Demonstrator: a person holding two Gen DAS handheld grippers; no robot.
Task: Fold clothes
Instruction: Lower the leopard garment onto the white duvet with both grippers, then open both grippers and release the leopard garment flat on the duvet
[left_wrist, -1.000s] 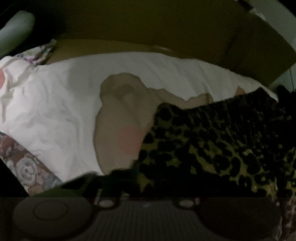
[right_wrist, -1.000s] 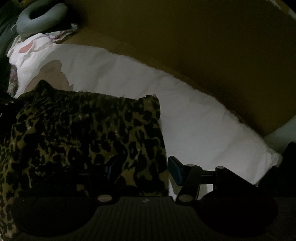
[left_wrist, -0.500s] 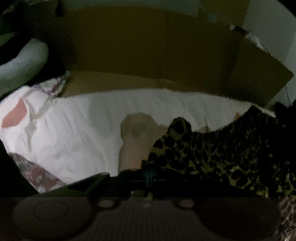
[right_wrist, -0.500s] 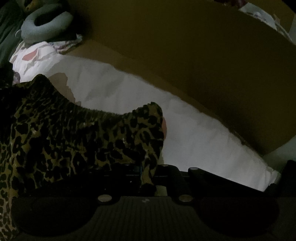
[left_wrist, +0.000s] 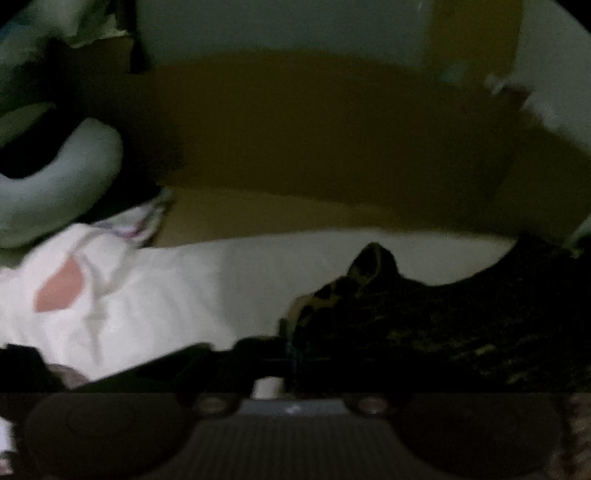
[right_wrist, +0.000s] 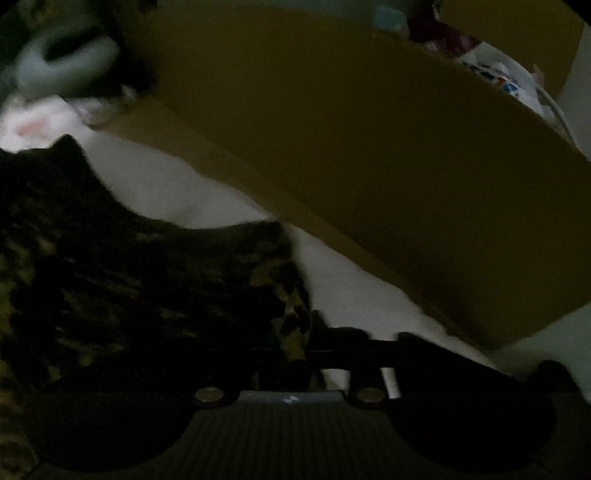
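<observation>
A leopard-print garment lies on a white sheet and fills the lower right of the left wrist view. One corner of it peaks upward just above my left gripper. The jaws are opening, and the garment's edge still runs down between them. In the right wrist view the same garment covers the lower left. Its right edge drops into my right gripper, whose jaws are also opening with that edge between them. Both views are dark and blurred.
A tall brown cardboard panel stands along the far side of the sheet. A grey neck pillow and a white cloth with a pink patch lie at the left. A patterned bag shows behind the cardboard.
The right gripper, open a second ago, closed on the garment's right corner. Both grippers rose and tipped up, lifting the garment's near edge off the sheet so its corners peak.
</observation>
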